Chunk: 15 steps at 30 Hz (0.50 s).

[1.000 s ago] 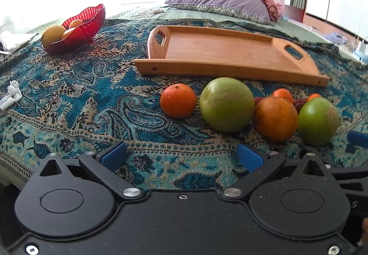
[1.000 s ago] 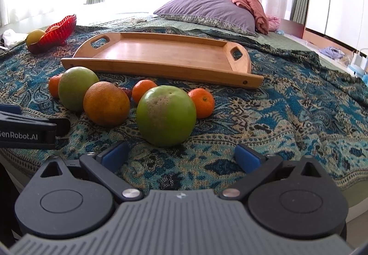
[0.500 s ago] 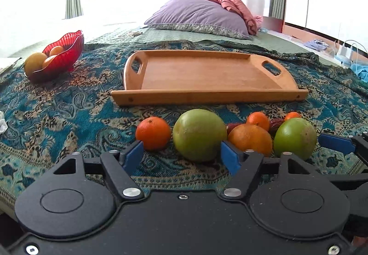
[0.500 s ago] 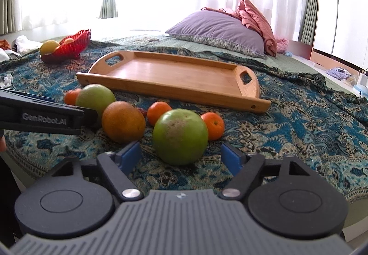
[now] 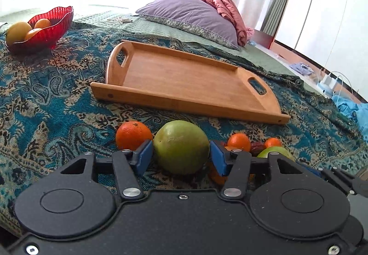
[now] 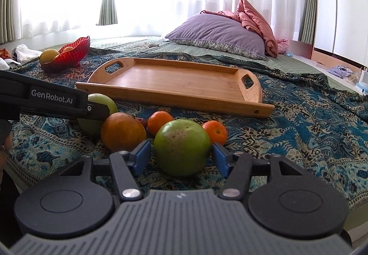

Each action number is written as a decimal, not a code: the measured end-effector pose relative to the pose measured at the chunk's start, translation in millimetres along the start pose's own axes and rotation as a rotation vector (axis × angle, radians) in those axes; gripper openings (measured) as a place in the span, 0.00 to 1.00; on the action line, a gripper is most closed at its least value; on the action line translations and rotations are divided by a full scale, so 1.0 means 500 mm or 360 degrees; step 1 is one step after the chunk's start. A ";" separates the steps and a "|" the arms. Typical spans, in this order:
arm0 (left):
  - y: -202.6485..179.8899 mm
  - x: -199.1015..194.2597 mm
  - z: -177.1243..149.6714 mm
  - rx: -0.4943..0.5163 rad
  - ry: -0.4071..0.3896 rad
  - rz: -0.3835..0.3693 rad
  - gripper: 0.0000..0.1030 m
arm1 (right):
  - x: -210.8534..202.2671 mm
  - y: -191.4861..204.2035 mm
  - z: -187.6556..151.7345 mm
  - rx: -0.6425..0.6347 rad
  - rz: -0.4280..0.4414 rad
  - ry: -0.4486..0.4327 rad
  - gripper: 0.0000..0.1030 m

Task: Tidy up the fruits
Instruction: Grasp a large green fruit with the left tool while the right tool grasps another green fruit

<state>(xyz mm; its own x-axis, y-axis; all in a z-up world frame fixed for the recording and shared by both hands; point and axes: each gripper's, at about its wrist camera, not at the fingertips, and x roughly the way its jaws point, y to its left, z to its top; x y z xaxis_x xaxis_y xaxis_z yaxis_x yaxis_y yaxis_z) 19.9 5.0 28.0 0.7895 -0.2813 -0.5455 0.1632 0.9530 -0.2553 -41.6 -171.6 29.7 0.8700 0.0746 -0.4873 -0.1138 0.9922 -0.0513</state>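
Observation:
Several fruits lie on a patterned blue bedspread in front of an empty wooden tray [image 5: 184,75] [image 6: 179,80]. My left gripper [image 5: 181,156] has its blue pads against both sides of a large green fruit [image 5: 181,145], with an orange [image 5: 133,134] just to its left. My right gripper [image 6: 181,157] has its pads at both sides of another large green fruit [image 6: 181,147]. Beside that fruit lie a big orange [image 6: 123,132] and two small tangerines [image 6: 159,122] [image 6: 215,131]. The left gripper's body [image 6: 53,98] crosses the right wrist view.
A red glass bowl [image 5: 43,32] [image 6: 69,55] holding yellow and orange fruit stands at the far left of the bed. A purple pillow [image 6: 218,35] and pink blanket lie behind the tray. The bed edge is just below both grippers.
Both grippers moved forward and narrowed, so each now has a large green fruit between its pads. The fruits have not shifted on the bedspread.

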 end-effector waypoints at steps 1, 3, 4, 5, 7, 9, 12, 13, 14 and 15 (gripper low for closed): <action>0.000 0.001 0.001 -0.0008 -0.0003 -0.0004 0.51 | 0.001 0.001 0.000 -0.0002 -0.0002 0.0000 0.68; 0.001 0.005 0.005 -0.0021 -0.0006 -0.0018 0.54 | 0.004 0.001 0.000 -0.0002 -0.0005 0.0004 0.68; 0.001 0.008 0.007 -0.0030 -0.0008 -0.0026 0.57 | 0.005 0.000 0.000 0.0002 -0.0005 0.0007 0.68; 0.000 0.010 0.007 -0.0038 -0.0010 -0.0033 0.58 | 0.007 0.000 0.000 0.0006 -0.0005 0.0010 0.68; -0.004 0.015 0.009 -0.0030 -0.0015 -0.0032 0.60 | 0.010 0.000 0.000 0.0009 -0.0008 0.0015 0.68; -0.007 0.020 0.011 -0.0017 -0.0022 -0.0026 0.60 | 0.014 0.001 0.000 0.0009 -0.0011 0.0020 0.68; -0.010 0.026 0.015 -0.0024 -0.0033 -0.0024 0.61 | 0.019 0.001 0.001 0.0012 -0.0013 0.0026 0.68; -0.009 0.027 0.016 -0.0030 -0.0036 -0.0024 0.61 | 0.021 0.002 0.001 0.0014 -0.0014 0.0027 0.68; -0.009 0.029 0.018 -0.0032 -0.0038 -0.0023 0.61 | 0.022 0.001 0.001 0.0017 -0.0016 0.0028 0.68; -0.010 0.031 0.020 -0.0032 -0.0040 -0.0022 0.61 | 0.023 0.001 0.001 0.0023 -0.0022 0.0025 0.66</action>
<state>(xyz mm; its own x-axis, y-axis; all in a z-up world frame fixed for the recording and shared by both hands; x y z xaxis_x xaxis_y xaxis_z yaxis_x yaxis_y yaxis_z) 37.0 -3.1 28.7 0.8017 -0.2914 -0.5219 0.1627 0.9465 -0.2786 -31.6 -170.1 24.5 0.8637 0.0594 -0.5004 -0.0949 0.9944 -0.0458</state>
